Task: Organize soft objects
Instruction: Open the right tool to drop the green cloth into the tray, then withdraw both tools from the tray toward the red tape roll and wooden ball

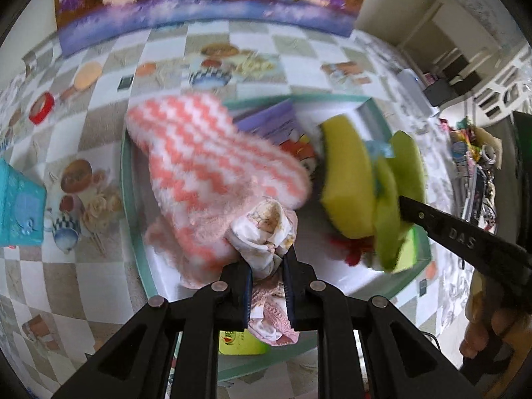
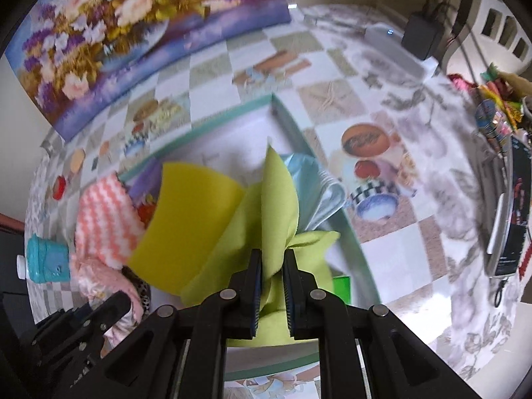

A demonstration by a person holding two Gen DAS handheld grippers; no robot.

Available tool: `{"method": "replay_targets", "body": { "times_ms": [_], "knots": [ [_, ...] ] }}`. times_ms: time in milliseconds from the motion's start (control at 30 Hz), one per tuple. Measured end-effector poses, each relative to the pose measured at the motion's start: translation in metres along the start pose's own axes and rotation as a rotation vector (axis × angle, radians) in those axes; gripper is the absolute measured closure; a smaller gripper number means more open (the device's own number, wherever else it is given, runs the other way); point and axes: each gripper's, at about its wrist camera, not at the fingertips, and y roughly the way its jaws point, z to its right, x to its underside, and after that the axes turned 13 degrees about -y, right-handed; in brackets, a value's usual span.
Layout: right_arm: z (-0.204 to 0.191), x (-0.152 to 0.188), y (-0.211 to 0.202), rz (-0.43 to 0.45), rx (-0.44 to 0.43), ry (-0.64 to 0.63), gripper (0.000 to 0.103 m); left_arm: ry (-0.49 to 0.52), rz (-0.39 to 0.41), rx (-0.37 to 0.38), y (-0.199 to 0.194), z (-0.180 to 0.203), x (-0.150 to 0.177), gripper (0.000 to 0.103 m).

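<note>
Both grippers point steeply down over a white tray with a mint-green rim that sits on a counter covered by a checkered cloth printed with food and teacups.

The left gripper is nearly closed, its pads pinching a bunched white printed cloth with pink lace. A pink-and-white zigzag fuzzy sock drapes across the tray beside that bundle; whether it belongs to the same grip cannot be told. Under the sock, toward the tray's far edge, lies a purple printed item, partly hidden.

The right gripper is clamped tight on a fold of lime-green cloth, which stands up between its pads over the tray's right part. A yellow sponge-like sheet hangs touching the green cloth on its left; how it is attached is unclear. A pale blue shiny item lies against the tray's right rim behind the green cloth. In the left wrist view the hand holding the right gripper shows at the lower right.

Outside the tray, to its left, stand a turquoise box and a red tape roll. A floral painting leans beyond the tray's far side.
</note>
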Motion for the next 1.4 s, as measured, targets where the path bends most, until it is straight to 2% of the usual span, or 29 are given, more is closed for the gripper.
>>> {"method": "replay_targets", "body": {
  "times_ms": [233,300,367,433,500,567,767,833,867,933,1033,1133,1167,1400],
  "knots": [
    [-0.002,-0.001,0.006,-0.024,0.001,-0.006,0.087,-0.039,-0.026,-0.004,0.010,-0.008,-0.003,0.085],
    [-0.004,-0.004,0.000,-0.007,0.005,-0.013,0.087,-0.051,-0.024,0.016,0.004,-0.008,-0.003,0.076],
    [-0.006,-0.006,-0.007,0.011,0.013,-0.021,0.087,-0.058,-0.019,0.030,-0.002,-0.009,-0.003,0.061],
    [-0.007,-0.007,-0.015,0.030,0.026,-0.028,0.073,-0.062,-0.011,0.047,-0.010,-0.009,-0.003,0.058],
    [-0.009,-0.009,-0.023,0.051,0.037,-0.034,0.064,-0.064,-0.006,0.065,-0.019,-0.009,-0.003,0.054],
    [-0.011,-0.010,-0.032,0.077,0.049,-0.040,0.064,-0.070,0.003,0.082,-0.029,-0.009,-0.003,0.049],
    [-0.017,-0.013,-0.064,0.165,0.073,-0.052,0.063,-0.064,0.063,0.148,-0.064,-0.007,-0.005,0.046],
    [-0.019,-0.013,-0.073,0.192,0.074,-0.054,0.058,-0.073,0.092,0.157,-0.076,-0.010,-0.006,0.042],
    [-0.021,-0.013,-0.077,0.204,0.076,-0.056,0.056,-0.079,0.107,0.160,-0.082,-0.012,-0.007,0.038],
    [-0.023,-0.013,-0.083,0.221,0.083,-0.062,0.055,-0.099,0.140,0.165,-0.092,-0.019,-0.010,0.036],
    [-0.027,-0.014,-0.087,0.232,0.091,-0.072,0.054,-0.137,0.184,0.142,-0.100,-0.033,-0.016,0.034],
    [-0.032,-0.014,-0.084,0.225,0.096,-0.084,0.043,-0.193,0.217,0.092,-0.101,-0.052,-0.023,0.026],
    [-0.034,-0.015,-0.083,0.220,0.101,-0.090,0.043,-0.214,0.224,0.074,-0.100,-0.059,-0.026,0.024],
    [-0.060,-0.016,-0.073,0.193,0.123,-0.159,0.034,-0.290,0.279,-0.009,-0.103,-0.097,-0.034,0.022]
  ]
}}
